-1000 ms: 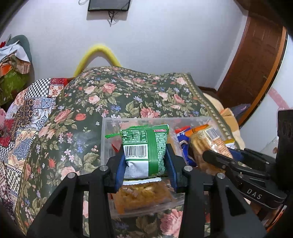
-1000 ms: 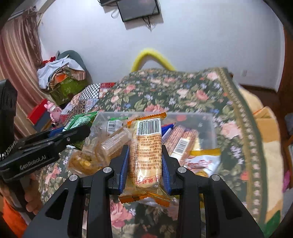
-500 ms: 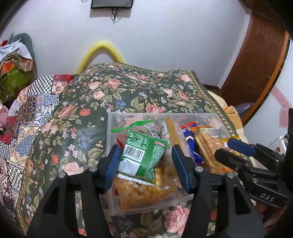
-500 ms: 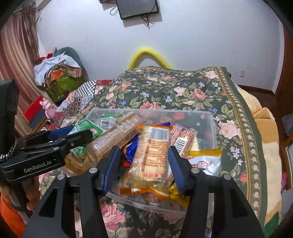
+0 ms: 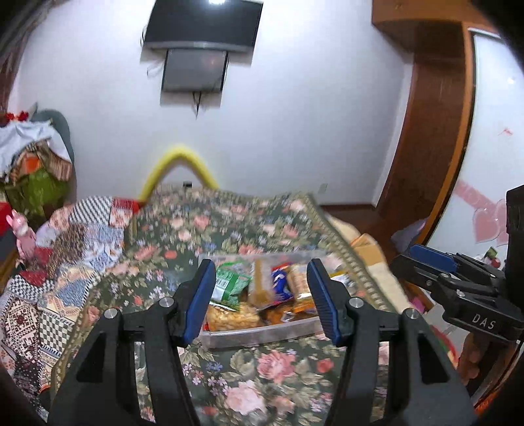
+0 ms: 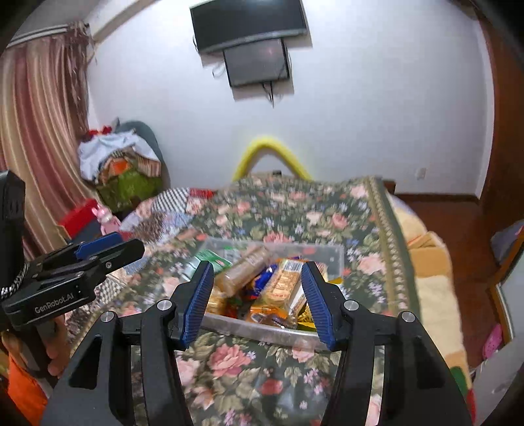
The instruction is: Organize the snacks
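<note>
- Snacks (image 5: 249, 295) lie heaped in the clear bin (image 5: 262, 334) on the floral bedspread (image 5: 249, 377); left gripper (image 5: 262, 300) is open, empty; the green packet (image 5: 229, 286) on top may slide off.
- Right gripper (image 6: 257, 300) is open and empty, jaws just opened; the tilted packets (image 6: 281, 285) could spill over the rim if bumped.

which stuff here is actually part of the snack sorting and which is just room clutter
Part of the job:
- clear plastic bin
- green snack packet
- orange-wrapped biscuit pack
- long clear-wrapped biscuit pack
- left gripper, open and empty
- right gripper, open and empty

Just lying about:
- floral bedspread
- patchwork quilt
- wall-mounted TV
- pile of clothes
- yellow foam tube
</note>
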